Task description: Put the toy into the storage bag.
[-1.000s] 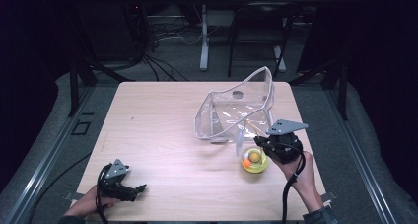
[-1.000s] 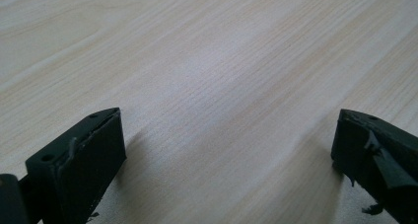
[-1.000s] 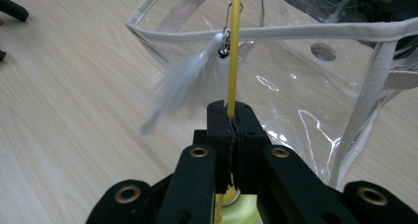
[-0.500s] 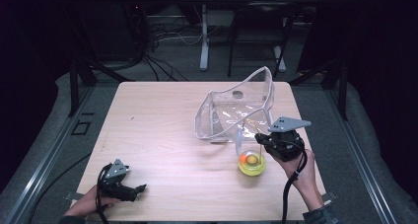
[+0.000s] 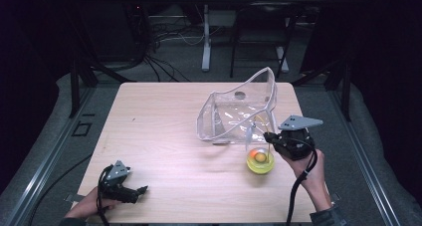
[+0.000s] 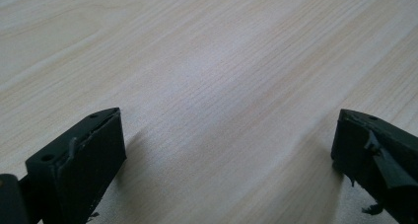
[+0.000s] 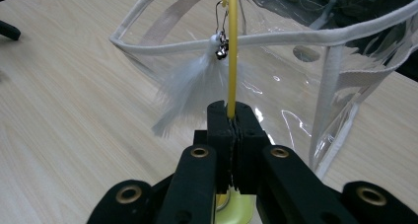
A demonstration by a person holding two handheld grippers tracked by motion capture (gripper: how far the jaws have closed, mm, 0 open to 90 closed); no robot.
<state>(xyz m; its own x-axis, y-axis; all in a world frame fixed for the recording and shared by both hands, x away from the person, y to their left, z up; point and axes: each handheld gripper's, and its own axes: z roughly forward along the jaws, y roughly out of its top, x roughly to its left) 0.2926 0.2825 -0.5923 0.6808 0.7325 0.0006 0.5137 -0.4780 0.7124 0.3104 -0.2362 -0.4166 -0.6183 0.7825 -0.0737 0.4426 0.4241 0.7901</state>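
Note:
A toy wand with a thin yellow stick [image 7: 231, 51] carries a white feather [image 7: 190, 86] and a small bell near its top. My right gripper [image 7: 231, 116] is shut on the stick just above the toy's round yellow base [image 5: 260, 161], which holds an orange ball. In the high view the right gripper [image 5: 269, 137] sits at the table's right, with the feather [image 5: 248, 135] hanging beside the front edge of a clear bag [image 5: 239, 111]. My left gripper [image 5: 142, 190] rests open near the front left corner. Its jaws [image 6: 227, 118] stand wide apart over bare wood.
The clear plastic bag with white trim [image 7: 296, 36] stands open just behind the toy, its mouth facing up. The light wooden table [image 5: 159, 121] has a dark floor, cables and metal stands around it. A hand holds each gripper from the near edge.
The right gripper and the yellow toy have shifted slightly to the right, staying beside the bag. The left gripper has not moved.

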